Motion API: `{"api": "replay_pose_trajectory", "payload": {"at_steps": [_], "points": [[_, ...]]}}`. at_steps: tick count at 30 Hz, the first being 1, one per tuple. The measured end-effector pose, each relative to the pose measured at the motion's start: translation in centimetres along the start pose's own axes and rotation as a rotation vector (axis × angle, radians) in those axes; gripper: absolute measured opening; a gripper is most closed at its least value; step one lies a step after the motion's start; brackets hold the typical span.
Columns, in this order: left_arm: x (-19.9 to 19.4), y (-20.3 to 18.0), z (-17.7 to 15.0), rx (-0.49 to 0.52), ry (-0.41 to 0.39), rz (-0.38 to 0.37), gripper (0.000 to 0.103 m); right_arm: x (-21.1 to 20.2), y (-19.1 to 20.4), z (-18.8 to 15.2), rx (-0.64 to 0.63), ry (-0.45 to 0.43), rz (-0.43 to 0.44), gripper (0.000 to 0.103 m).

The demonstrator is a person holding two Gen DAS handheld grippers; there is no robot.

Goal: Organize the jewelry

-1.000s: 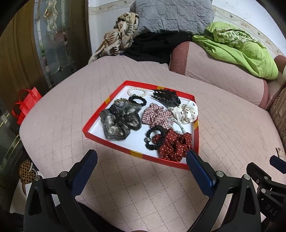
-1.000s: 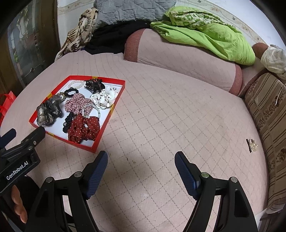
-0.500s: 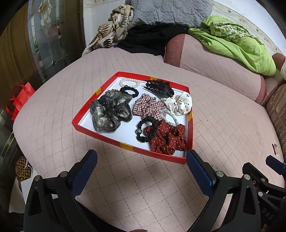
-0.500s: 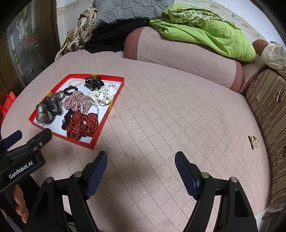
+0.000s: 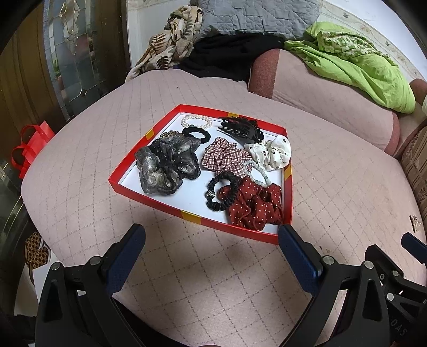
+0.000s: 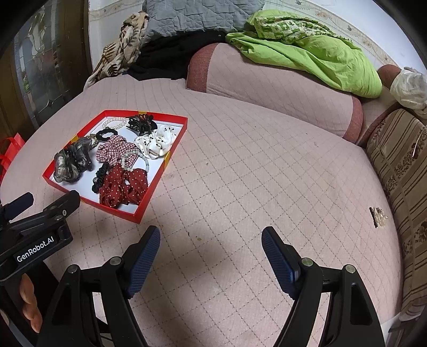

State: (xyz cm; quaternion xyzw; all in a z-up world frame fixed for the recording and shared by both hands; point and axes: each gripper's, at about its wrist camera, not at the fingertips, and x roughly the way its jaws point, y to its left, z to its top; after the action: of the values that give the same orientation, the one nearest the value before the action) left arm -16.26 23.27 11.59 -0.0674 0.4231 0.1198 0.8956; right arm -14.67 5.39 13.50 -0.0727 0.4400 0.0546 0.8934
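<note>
A shallow red box (image 5: 128,165) (image 6: 149,202) lies on the pink quilted bed. It holds several hair pieces: a grey-black scrunchie (image 5: 166,164), a red dotted scrunchie (image 5: 256,205), a checked scrunchie (image 5: 222,157), a white dotted scrunchie (image 5: 272,152), a black claw clip (image 5: 241,128) and a pearl bracelet (image 5: 196,120). A small hair clip (image 6: 377,215) lies alone at the bed's right side. My left gripper (image 5: 210,237) is open and empty just in front of the box. My right gripper (image 6: 210,237) is open and empty over bare quilt, right of the box.
A pink bolster (image 6: 267,88) with a green cloth (image 6: 307,50) lies across the back. Grey and patterned bedding (image 5: 240,16) is piled at the back left. A striped cushion (image 6: 400,173) lines the right edge. A red bag (image 5: 29,144) sits off the bed's left.
The left gripper has moved right and a little closer to the box. The right gripper has shifted slightly; the box now sits a bit nearer in its view. Both stay open.
</note>
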Motion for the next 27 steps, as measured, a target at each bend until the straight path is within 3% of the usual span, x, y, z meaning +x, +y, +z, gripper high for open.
{"api": "replay_pose_trajectory", "payload": {"at_steps": [11,27], "points": [[0.5,0.5,-0.1,-0.045,0.034,0.002,0.099,-0.1,0.0,-0.3,-0.005,-0.014,0.008,0.083],[-0.1,-1.1,0.0,-0.013,0.026,0.054,0.099,0.1,-0.9,-1.1,0.006,-0.028,0.067,0.083]]}}
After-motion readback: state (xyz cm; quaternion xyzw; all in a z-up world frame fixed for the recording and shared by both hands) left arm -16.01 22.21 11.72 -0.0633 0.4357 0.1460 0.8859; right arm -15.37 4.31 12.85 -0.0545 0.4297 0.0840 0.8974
